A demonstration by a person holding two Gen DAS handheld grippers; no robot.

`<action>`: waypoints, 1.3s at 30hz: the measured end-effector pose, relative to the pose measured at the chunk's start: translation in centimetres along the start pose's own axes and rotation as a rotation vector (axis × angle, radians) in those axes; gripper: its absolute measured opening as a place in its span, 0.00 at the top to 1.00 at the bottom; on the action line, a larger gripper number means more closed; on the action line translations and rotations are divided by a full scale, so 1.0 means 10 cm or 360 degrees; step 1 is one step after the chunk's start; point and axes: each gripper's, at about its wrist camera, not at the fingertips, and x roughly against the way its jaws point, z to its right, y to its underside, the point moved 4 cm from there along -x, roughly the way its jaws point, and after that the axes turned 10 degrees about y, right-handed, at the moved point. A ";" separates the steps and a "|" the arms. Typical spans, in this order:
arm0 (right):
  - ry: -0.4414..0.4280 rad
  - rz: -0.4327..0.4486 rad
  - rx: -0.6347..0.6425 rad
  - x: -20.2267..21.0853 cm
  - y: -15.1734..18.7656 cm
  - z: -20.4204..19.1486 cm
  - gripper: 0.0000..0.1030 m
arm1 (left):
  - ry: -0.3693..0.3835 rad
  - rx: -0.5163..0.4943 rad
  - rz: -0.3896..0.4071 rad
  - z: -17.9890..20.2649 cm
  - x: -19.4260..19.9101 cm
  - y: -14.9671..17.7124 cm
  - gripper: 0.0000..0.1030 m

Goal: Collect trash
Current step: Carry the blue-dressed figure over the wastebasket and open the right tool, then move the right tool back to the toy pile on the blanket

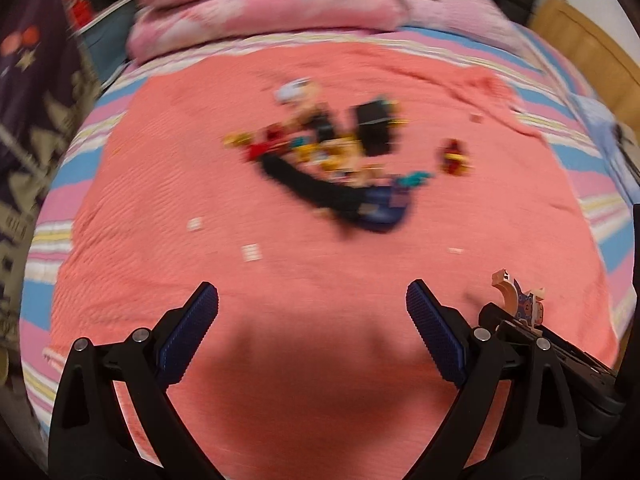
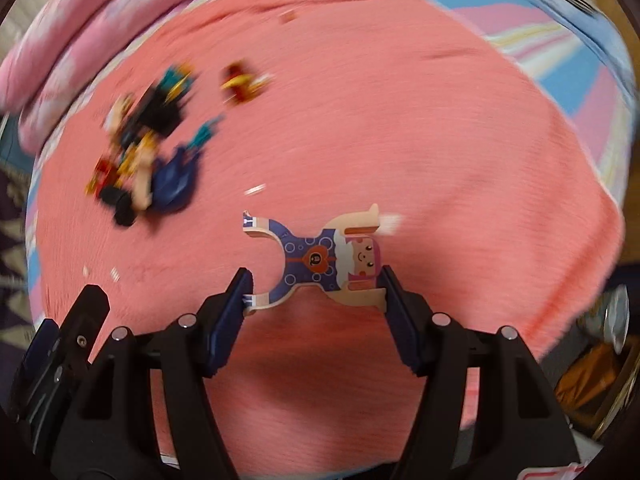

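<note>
A flat cardboard cartoon figure (image 2: 320, 258) in a blue outfit hangs above the salmon-pink blanket (image 2: 400, 120), clamped between the blue pads of my right gripper (image 2: 316, 284). The same figure (image 1: 520, 298) pokes up at the lower right of the left wrist view, on the right gripper's tip. My left gripper (image 1: 312, 300) is open over bare blanket, nothing between its fingers. A blurred heap of colourful scraps and dark pieces (image 1: 332, 152) lies further up the bed, also seen in the right wrist view as a heap (image 2: 144, 152). Small white paper bits (image 1: 251, 252) lie between.
Folded pink quilts (image 1: 260, 8) are stacked at the head of the bed. A striped sheet (image 1: 592, 152) borders the blanket. A wooden bed frame (image 1: 584, 44) runs along the right. A lone red-yellow scrap (image 1: 454, 156) lies right of the heap.
</note>
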 end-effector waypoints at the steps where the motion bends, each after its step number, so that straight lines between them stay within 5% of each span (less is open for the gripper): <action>1: 0.0011 0.0015 -0.0059 0.05 0.01 0.16 0.40 | 0.0031 -0.0046 0.0004 0.15 0.02 -0.01 0.11; 11: 0.0150 0.0103 -0.0629 0.36 0.31 1.79 0.40 | 0.0348 -0.0520 -0.0017 1.81 0.22 0.29 0.11; 21: 0.0310 0.0066 -0.1103 0.36 0.94 3.22 0.40 | 0.0585 -0.0969 -0.0140 3.27 0.25 1.03 0.11; 31: 0.0418 0.0020 -0.1430 0.33 1.45 4.07 0.40 | 0.0730 -0.1290 -0.0220 4.16 0.27 1.58 0.11; 39: 0.0397 -0.0094 -0.1540 0.02 1.74 4.14 0.40 | 0.0674 -0.1427 -0.0310 4.22 0.05 1.86 0.11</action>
